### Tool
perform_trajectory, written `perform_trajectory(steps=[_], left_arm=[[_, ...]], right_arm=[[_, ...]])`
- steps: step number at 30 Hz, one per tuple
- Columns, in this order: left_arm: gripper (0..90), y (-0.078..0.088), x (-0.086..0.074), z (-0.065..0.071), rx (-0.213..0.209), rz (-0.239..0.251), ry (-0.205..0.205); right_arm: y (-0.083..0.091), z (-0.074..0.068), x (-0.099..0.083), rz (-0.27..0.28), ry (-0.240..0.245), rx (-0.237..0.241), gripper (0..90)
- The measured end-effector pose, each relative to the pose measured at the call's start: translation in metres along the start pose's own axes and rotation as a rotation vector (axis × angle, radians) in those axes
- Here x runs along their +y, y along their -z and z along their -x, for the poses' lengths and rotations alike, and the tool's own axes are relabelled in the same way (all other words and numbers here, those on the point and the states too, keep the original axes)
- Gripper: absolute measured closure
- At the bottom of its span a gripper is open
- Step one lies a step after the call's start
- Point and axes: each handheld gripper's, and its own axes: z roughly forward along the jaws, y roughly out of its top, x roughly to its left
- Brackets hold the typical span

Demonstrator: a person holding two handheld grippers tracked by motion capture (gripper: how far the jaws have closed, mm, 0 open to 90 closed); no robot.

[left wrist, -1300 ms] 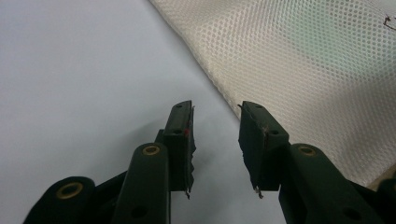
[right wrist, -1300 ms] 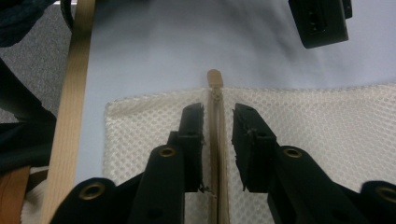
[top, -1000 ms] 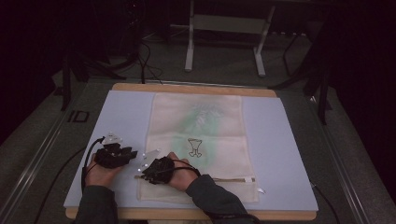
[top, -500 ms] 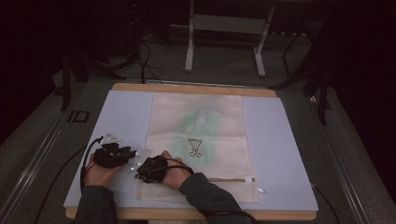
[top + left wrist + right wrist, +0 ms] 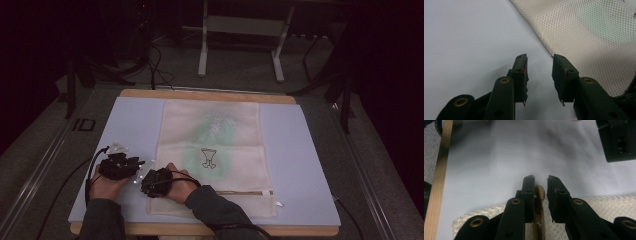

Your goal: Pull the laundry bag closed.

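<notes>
You had the cream mesh laundry bag (image 5: 212, 150) lying flat on the pale blue mat (image 5: 305, 165), with its little printed figure (image 5: 208, 158) facing up and the zipper (image 5: 240, 192) running along the end nearest you. Both your hands were down at the bag's near left corner. Your right gripper (image 5: 541, 185) sat right over that corner, and its jaws had just been opening: they stood a bit apart with what looked like the tan zipper pull (image 5: 539, 192) between them, resting against one pad (image 5: 530, 192), not really pinched. Your left gripper (image 5: 539, 68) was just beside the bag's left edge, over bare mat, jaws open with nothing in them. From the high view the two grippers were close together, nearly touching, left gripper off the bag and the right one on its corner.
</notes>
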Motion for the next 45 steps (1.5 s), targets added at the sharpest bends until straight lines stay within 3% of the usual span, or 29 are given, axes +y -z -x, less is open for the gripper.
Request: perform_trajectory(steps=[13,25,34,45], left_arm=[[64.4,0.0,0.0,0.0,0.001,-0.001,-0.001],[63.8,0.001,0.0,-0.001,0.005,0.002,0.005],[63.5,0.0,0.0,0.0,0.003,-0.004,0.001],[63.4,0.001,-0.001,0.0,0.005,-0.003,0.001]], right_arm=[[-0.002,-0.001,0.003,0.014,-0.004,-0.011,80.9],[0.013,-0.001,0.002,0.061,-0.009,-0.007,80.9],[0.027,-0.005,-0.014,0.066,-0.008,-0.011,80.8],[0.027,-0.002,-0.026,0.035,-0.023,0.023,76.5]])
